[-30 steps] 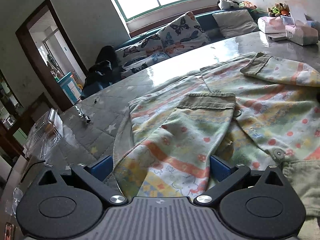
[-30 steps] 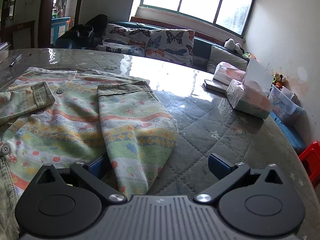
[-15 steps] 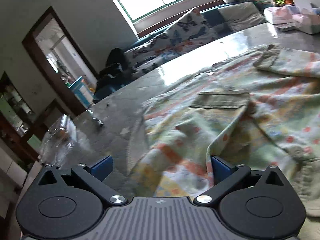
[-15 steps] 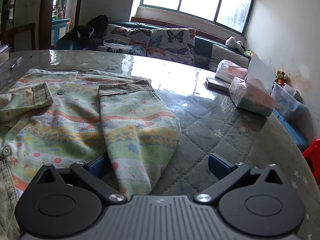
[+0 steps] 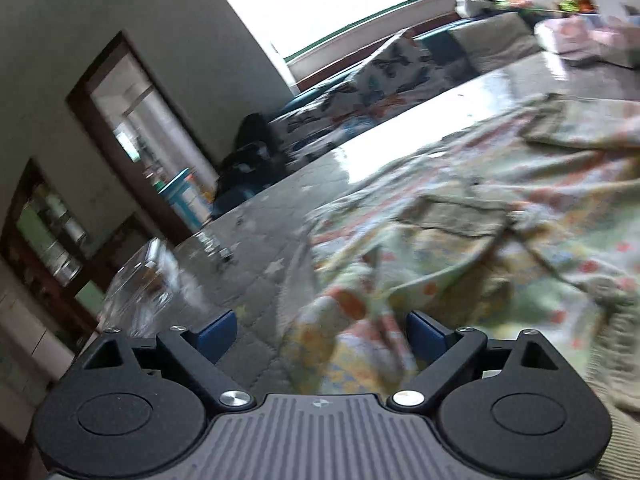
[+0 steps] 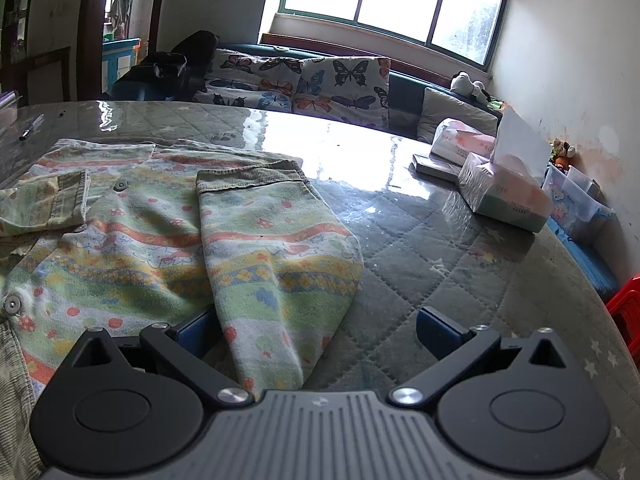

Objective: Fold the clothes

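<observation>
Both sleeves of the shirt (image 6: 132, 240) on the bench (image 6: 440, 264) lie folded inward, body unfolded, with bunched cloth between the left gripper (image 5: 320, 330)'s parted jaws and a sleeve (image 6: 272, 264) between the right gripper (image 6: 316, 330)'s, also apart.

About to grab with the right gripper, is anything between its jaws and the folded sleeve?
Nothing visible. The right gripper is open, and the pastel patterned cardigan's folded sleeve already lies between its jaws on the grey quilted table.
</observation>
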Motion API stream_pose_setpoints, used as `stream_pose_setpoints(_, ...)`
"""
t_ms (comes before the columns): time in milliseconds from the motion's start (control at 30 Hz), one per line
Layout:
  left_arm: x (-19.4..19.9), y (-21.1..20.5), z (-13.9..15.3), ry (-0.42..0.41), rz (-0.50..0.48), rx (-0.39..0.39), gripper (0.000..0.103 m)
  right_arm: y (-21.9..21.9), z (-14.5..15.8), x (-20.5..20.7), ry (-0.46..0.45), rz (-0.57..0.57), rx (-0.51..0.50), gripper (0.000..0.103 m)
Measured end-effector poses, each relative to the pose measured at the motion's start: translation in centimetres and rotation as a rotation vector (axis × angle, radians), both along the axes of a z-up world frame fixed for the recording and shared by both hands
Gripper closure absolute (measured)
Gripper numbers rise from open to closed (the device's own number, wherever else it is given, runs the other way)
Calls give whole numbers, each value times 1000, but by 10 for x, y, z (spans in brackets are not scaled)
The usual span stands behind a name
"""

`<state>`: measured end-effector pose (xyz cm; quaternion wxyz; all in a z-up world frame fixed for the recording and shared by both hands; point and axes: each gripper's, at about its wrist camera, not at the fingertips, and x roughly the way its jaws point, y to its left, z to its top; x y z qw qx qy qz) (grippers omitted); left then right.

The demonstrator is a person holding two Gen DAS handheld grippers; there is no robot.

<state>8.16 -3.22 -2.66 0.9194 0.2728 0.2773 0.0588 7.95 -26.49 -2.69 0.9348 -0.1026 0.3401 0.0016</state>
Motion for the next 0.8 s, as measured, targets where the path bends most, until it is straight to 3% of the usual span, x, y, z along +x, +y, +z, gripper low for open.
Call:
stream_pose_setpoints(133,4,-12,-5,17,-52,43,11,0,0,0,0,-3,2,0)
stream_pose_setpoints(233,16,-8,-6,29,-47,31,19,0,0,0,0,-5,8,0)
stream_pose_setpoints(300,21,-4,-8,27,-41,39,35,-1,0,0,0,-6,13,0)
stream_pose_setpoints(367,23,0,-9,41,-38,25,65,-1,0,0,-2,-7,15,0)
stream_pose_setpoints(433,21,3,-10,47,-51,3,74,-1,-1,-1,-3,-9,16,0)
stream_pose_setpoints(533,16,5,-10,30,-53,-8,83,-1,-1,0,-4,-10,17,0)
stream_pose_setpoints(800,16,28,11,-21,43,-106,92,-1,-1,0,-4,-11,14,0)
